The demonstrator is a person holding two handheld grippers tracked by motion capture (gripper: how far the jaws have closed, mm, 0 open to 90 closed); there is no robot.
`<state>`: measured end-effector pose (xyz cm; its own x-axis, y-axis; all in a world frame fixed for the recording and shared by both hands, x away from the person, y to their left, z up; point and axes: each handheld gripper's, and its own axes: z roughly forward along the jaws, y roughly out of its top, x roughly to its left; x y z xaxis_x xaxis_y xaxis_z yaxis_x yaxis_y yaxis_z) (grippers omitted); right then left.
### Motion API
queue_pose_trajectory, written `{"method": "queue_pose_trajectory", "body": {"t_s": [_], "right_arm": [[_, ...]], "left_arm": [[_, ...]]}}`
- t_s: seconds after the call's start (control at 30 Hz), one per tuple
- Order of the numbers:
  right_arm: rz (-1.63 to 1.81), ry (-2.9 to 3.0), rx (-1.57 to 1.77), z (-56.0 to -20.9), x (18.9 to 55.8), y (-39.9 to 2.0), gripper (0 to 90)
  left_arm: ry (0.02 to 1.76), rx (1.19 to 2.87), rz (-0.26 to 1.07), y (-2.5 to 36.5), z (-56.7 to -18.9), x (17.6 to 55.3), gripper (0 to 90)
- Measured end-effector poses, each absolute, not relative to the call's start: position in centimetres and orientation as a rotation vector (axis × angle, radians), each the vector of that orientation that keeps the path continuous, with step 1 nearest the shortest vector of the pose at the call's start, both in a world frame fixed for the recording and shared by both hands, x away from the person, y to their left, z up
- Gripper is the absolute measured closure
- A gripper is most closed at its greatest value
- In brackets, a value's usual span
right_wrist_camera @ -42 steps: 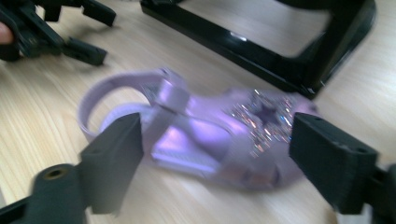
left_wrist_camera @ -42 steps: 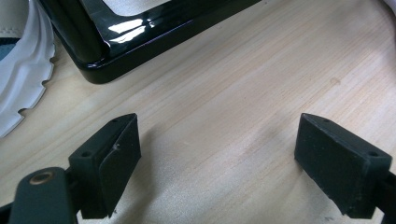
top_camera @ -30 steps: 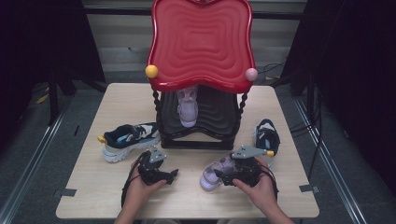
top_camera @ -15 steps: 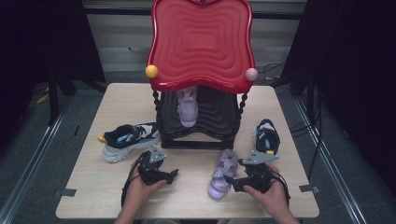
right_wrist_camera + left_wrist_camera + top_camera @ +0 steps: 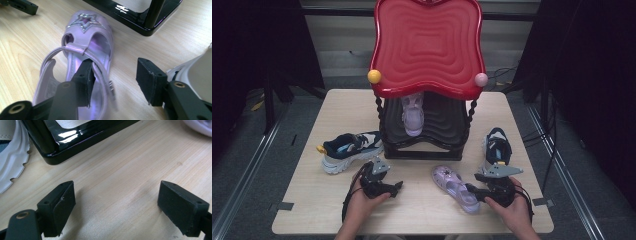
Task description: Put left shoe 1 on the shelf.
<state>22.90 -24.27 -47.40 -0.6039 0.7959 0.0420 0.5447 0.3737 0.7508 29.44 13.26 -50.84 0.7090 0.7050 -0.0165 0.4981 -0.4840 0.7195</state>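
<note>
Table [image 5: 337,200]: sandal [image 5: 455,188] toe toward rack [image 5: 427,145].

Lilac sandal [image 5: 85,45] (silver star), glossy red canopy [image 5: 428,45].

A light wooden table [image 5: 337,107] stands on a grey floor [image 5: 252,165], with metal rails [image 5: 242,172] running along both sides. Dark curtains [image 5: 257,45] hang left and right; a pale panelled wall [image 5: 342,40] closes the rear. Cables [image 5: 507,75] trail at right. Lighting is even.
</note>
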Motion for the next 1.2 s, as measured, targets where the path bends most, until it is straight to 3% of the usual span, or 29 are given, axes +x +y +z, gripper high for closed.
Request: {"method": "queue_pose_trajectory", "body": {"t_s": [1.2], "right_arm": [[1.224, 2.277, 1.173, -48.7, 22.8, -23.8, 70.7]], "left_arm": [[0.912, 2.183, 0.365, 13.2, -50.9, 29.5, 14.2]]}}
